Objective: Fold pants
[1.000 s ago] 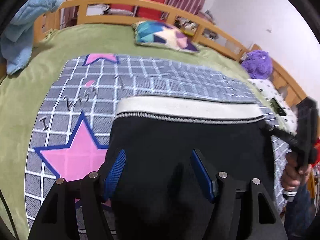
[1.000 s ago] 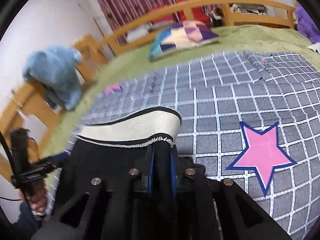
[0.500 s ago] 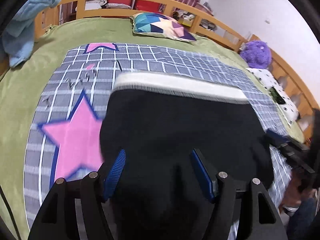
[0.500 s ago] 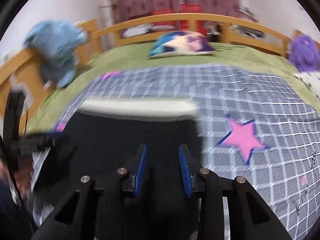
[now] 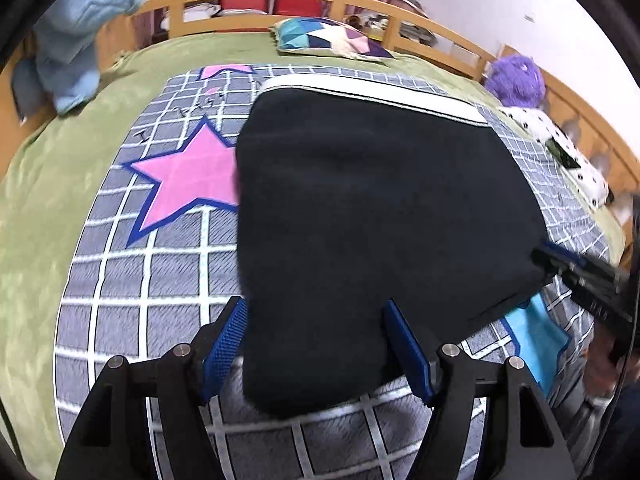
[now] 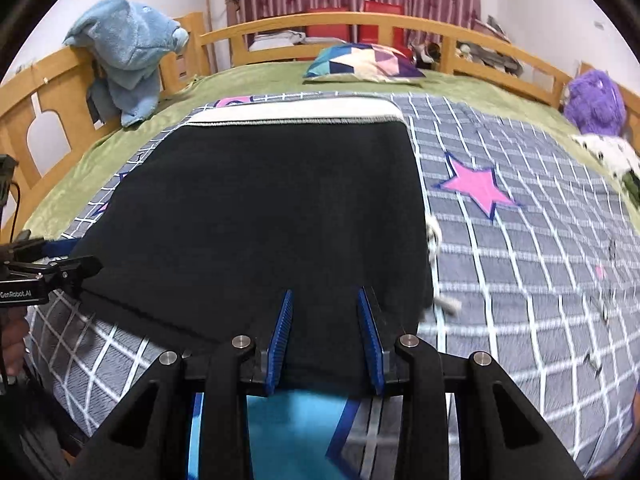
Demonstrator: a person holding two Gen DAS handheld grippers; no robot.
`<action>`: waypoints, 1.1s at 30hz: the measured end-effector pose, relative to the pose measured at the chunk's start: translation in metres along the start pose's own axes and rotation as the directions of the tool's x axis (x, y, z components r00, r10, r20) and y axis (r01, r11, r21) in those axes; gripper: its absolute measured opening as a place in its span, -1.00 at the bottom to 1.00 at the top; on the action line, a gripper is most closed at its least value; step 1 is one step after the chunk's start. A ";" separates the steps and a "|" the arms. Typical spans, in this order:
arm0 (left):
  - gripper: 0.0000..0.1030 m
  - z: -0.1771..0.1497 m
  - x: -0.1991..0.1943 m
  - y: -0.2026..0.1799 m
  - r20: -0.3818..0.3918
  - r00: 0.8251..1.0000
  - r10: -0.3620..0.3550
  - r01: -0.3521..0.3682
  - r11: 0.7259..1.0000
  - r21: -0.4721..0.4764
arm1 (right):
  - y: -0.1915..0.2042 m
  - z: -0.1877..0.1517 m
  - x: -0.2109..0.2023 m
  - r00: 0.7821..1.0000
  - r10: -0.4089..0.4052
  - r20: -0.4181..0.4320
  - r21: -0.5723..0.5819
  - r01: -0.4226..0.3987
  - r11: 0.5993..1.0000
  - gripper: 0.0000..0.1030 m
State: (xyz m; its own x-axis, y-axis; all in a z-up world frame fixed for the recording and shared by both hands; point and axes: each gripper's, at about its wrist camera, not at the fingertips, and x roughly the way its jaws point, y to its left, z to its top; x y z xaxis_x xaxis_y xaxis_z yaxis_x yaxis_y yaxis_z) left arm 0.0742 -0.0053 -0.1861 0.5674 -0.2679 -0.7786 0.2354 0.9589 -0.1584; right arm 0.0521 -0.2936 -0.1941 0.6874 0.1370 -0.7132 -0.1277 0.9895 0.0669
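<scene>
Lying on a grey checked bedspread [image 5: 168, 272]: black folded pants with white waistband [image 5: 372, 208], waistband farthest; left tool [image 5: 316, 350] opening, straddling the near hem; right tool [image 6: 326, 340] half-spread astride the other corner.

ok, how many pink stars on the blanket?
3 pink stars: one left of the pants, one beyond their waistband, one on their right. Others may hide underneath.

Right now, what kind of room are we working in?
Most likely a bedroom: the black pants lie on a grey checked blanket with pink stars over a wooden-railed bed, with a patchwork pillow at its head.
</scene>
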 end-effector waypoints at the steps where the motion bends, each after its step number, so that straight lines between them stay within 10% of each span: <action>1: 0.32 0.000 -0.003 0.000 -0.004 1.000 0.005 -0.005 1.000 -0.009 | 0.000 -0.003 0.000 1.000 0.001 -0.012 0.009 -0.001 1.000 -0.33; 19: 0.37 0.003 -0.134 -0.063 0.170 0.983 0.063 -0.062 0.998 -0.012 | -0.001 -0.009 -0.107 0.997 -0.073 0.035 0.064 0.071 0.995 -0.10; 26: 0.57 -0.004 -0.153 -0.080 0.210 0.973 0.093 -0.087 0.995 -0.038 | 0.004 -0.001 -0.150 0.987 -0.130 0.089 0.092 0.122 0.988 0.78; 33: 0.63 -0.010 -0.158 -0.082 0.217 0.967 0.130 -0.126 0.992 -0.032 | 0.013 0.003 -0.173 0.985 -0.123 0.119 0.124 0.108 0.986 0.86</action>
State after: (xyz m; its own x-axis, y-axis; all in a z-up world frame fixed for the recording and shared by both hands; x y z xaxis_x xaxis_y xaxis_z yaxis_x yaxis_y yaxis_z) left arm -0.0427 -0.0406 -0.0561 0.7510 -0.1553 -0.6418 0.1372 0.9874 -0.0784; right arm -0.0660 -0.3038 -0.0675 0.7782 0.0190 -0.6278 0.0370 0.9964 0.0760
